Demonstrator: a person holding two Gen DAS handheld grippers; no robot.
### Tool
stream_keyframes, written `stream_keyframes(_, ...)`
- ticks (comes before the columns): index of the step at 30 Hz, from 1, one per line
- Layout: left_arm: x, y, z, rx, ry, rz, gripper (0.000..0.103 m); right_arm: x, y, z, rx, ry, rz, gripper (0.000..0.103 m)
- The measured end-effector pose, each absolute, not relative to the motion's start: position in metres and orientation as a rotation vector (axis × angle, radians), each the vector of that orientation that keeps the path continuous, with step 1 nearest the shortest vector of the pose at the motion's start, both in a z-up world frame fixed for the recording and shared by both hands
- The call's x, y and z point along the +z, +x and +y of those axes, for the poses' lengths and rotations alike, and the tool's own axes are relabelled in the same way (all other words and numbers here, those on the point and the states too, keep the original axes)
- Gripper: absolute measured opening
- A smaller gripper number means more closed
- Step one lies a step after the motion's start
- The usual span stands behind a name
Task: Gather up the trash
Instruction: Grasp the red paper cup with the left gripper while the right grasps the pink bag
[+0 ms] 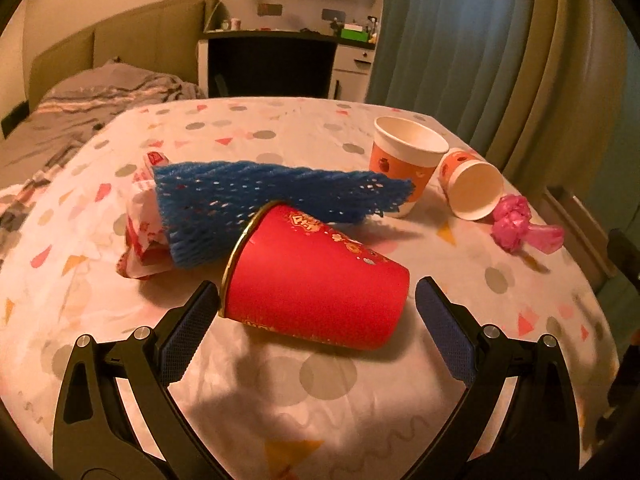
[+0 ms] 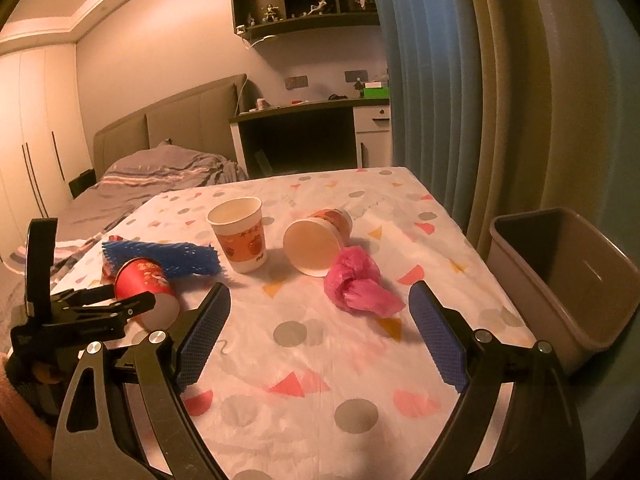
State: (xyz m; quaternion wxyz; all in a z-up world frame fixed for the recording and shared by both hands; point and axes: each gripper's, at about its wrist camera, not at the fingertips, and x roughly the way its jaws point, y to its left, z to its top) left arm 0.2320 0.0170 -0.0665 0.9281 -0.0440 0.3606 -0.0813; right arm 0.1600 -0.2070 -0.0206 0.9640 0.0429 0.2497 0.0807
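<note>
**With jaws spread around the fallen red cup, the first pick is lining up**

While nothing is in hand yet, the left gripper [image 1: 316,308] sits low over the table [image 1: 520,292], its blue pads spread wide on either side of the red cup [image 1: 316,280] that lies on its side. Rim faces the left pad, base points toward the right one, and neither pad presses on it. Just behind the cup, the blue foam net [image 1: 272,196] drapes over a crumpled wrapper [image 1: 140,240].

Over on the other side, the right gripper [image 2: 320,312] is wide open too and empty, aimed at the pink plastic bag [image 2: 356,284], which rests just short of its fingertips. An upright paper cup [image 2: 240,236] and a tipped paper cup [image 2: 316,240] wait further back. The grey bin [image 2: 568,280] stands open beside the table's right edge.

So this reads as the reach-and-grasp stage. Next call, I'd say: close the left jaws gently, since a thin paper cup may crumple or roll off, then carry it across to the bin.
</note>
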Motion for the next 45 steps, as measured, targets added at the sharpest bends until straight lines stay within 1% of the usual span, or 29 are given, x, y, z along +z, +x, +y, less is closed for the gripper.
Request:
stream_keyframes(6,-0.07,0.236,0.024,-0.205,-0.143,0.756,0.095,-0.025,0.168,-0.204,0.157,0.088,0.522,0.088)
stream_keyframes(12,-0.066,0.23,0.025,-0.238,-0.163,0.722,0.095,-0.027,0.171,-0.2,0.167,0.08,0.53,0.088)
stream_keyframes(21,-0.059,0.214,0.013,-0.255,-0.113,0.685,0.094,-0.032,0.176,-0.209,0.141,0.075,0.543,0.088)
stream_keyframes(28,-0.042,0.199,0.009,-0.268,-0.109,0.639,0.094,-0.041,0.185,-0.219,0.107,0.067,0.556,0.087)
stream_keyframes(33,-0.029,0.189,0.012,-0.28,-0.13,0.605,0.094,-0.048,0.198,-0.222,0.085,0.048,0.579,0.08)
stream_keyframes(36,-0.025,0.182,0.014,-0.289,-0.148,0.594,0.094,-0.054,0.207,-0.222,0.086,0.043,0.603,0.074)
stream_keyframes(39,-0.021,0.171,0.019,-0.291,-0.171,0.58,0.094,-0.058,0.215,-0.22,0.091,0.038,0.625,0.067)
stream_keyframes(45,-0.013,0.144,0.031,-0.248,-0.207,0.537,0.094,-0.064,0.225,-0.216,0.107,0.021,0.654,0.05)
